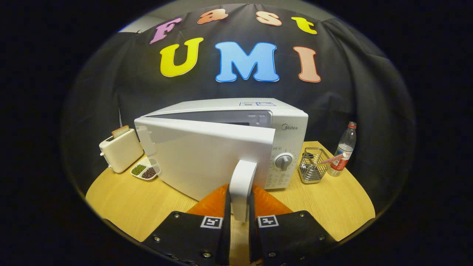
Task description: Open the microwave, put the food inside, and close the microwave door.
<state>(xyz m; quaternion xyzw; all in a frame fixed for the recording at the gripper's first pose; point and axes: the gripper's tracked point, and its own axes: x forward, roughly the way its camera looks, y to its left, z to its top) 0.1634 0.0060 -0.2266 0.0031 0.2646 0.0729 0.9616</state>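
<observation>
Both fingers of the hand-held gripper [239, 201] clamp the door handle [242, 184] of the partly open microwave [221, 147].

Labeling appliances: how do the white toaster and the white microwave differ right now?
The small white toaster stands left of the large white box-shaped microwave. The toaster holds a bread slice in its slot; the microwave's door is ajar, its handle clamped by the hand-held gripper. Both sit on the round wooden table.

Toaster [121, 149] left of microwave [221, 147]; bottle [343, 149] right, all on table [147, 207].
</observation>
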